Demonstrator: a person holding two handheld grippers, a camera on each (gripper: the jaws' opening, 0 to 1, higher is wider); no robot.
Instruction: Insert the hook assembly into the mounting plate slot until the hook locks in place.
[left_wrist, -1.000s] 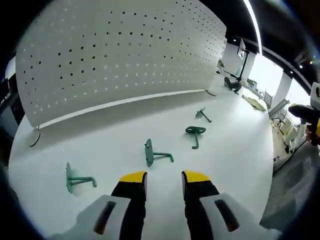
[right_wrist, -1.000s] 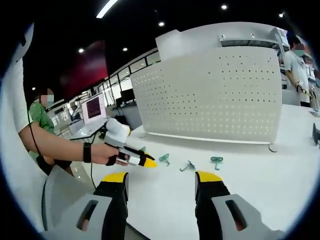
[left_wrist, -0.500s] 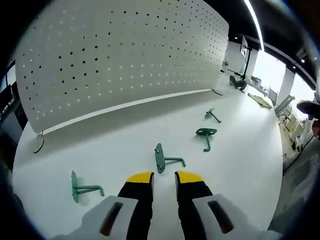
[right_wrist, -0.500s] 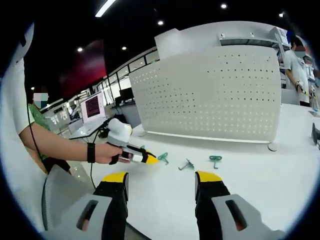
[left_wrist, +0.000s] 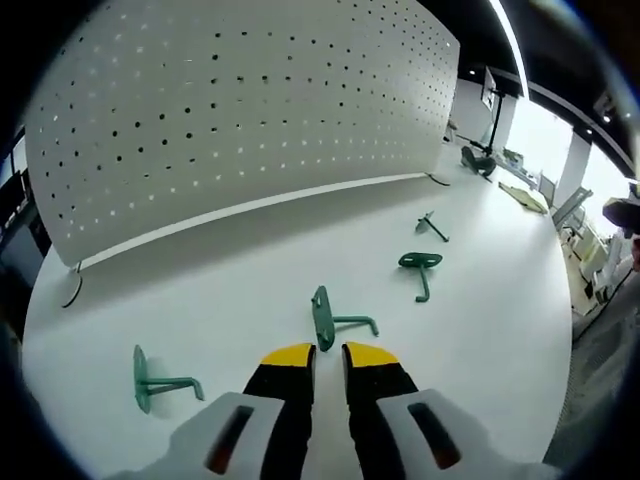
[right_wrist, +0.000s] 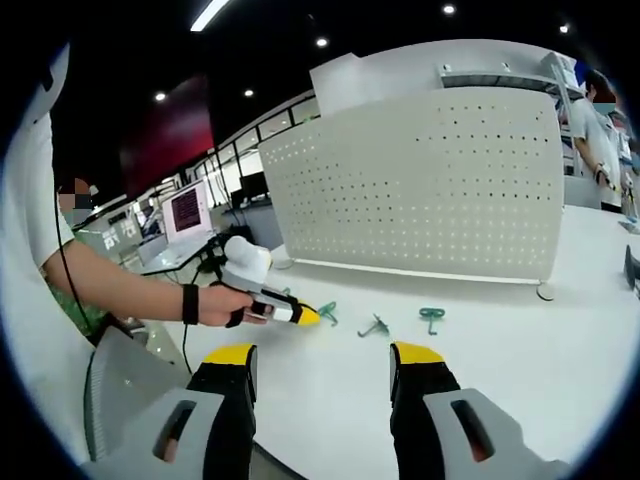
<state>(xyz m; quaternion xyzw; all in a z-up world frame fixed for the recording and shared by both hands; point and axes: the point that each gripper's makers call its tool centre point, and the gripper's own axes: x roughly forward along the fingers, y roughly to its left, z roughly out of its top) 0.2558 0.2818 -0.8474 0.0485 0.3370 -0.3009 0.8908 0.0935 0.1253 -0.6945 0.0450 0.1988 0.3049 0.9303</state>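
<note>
Several green hooks lie on the white table (left_wrist: 250, 280) in front of the upright white pegboard (left_wrist: 240, 110). One hook (left_wrist: 335, 320) lies just beyond my left gripper (left_wrist: 329, 353), whose yellow-tipped jaws stand close together with a narrow gap and nothing between them. Another hook (left_wrist: 150, 378) sits at the left, and two more (left_wrist: 420, 265) (left_wrist: 432, 226) lie farther right. My right gripper (right_wrist: 323, 355) hangs open and bare above the table's near edge. In the right gripper view a hand holds the left gripper (right_wrist: 270, 305) beside the hooks (right_wrist: 327, 313) (right_wrist: 375, 326) (right_wrist: 432, 316), before the pegboard (right_wrist: 430, 190).
The pegboard's feet (left_wrist: 70, 285) rest on the table. A laptop screen (right_wrist: 188, 210) glows on a desk behind the left hand. A person (right_wrist: 598, 120) stands at the far right. The table's rounded edge (left_wrist: 555, 330) drops off to the right.
My left gripper's jaws have narrowed from wide apart to a small gap and have come closer to the nearest hook. The right gripper has stayed put and open.
</note>
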